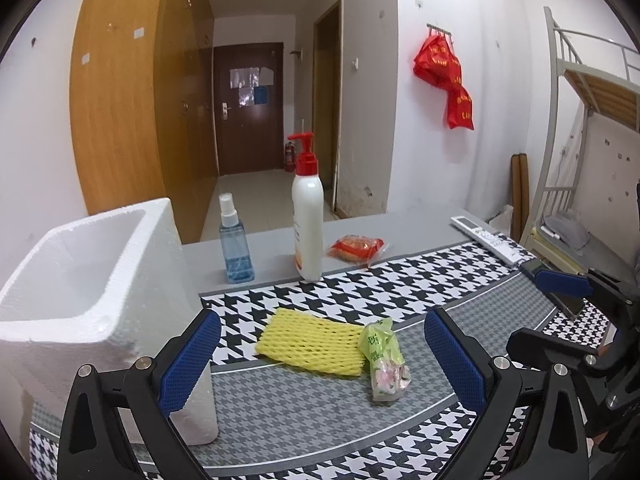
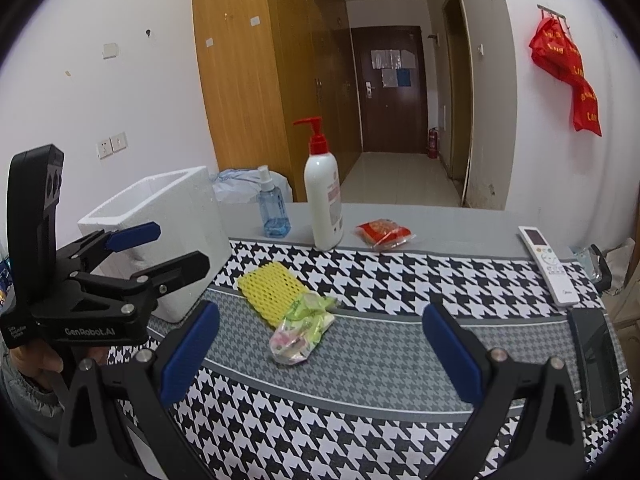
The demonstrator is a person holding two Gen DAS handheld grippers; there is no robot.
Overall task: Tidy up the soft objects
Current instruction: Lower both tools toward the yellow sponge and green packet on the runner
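Left wrist view: the left gripper (image 1: 320, 360) stands wide open and empty. The flat yellow foam mesh sleeve (image 1: 312, 342) lies straight ahead between its blue pads, long axis running left to right across the houndstooth table mat (image 1: 360, 432). A crumpled green plastic packet (image 1: 384, 360) touches its right end. The open white foam box (image 1: 92, 280) stands just left (the likely destination).

Right wrist view: the right gripper (image 2: 316, 352) is likewise fully spread, holding nothing. The packet (image 2: 304, 324) lies ahead, slightly left. The left gripper (image 2: 160, 248) is nearer the sleeve (image 2: 270, 290).

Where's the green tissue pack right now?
The green tissue pack lies mid-cloth, overlapping the yellow foam net's near end, right of the white foam box.
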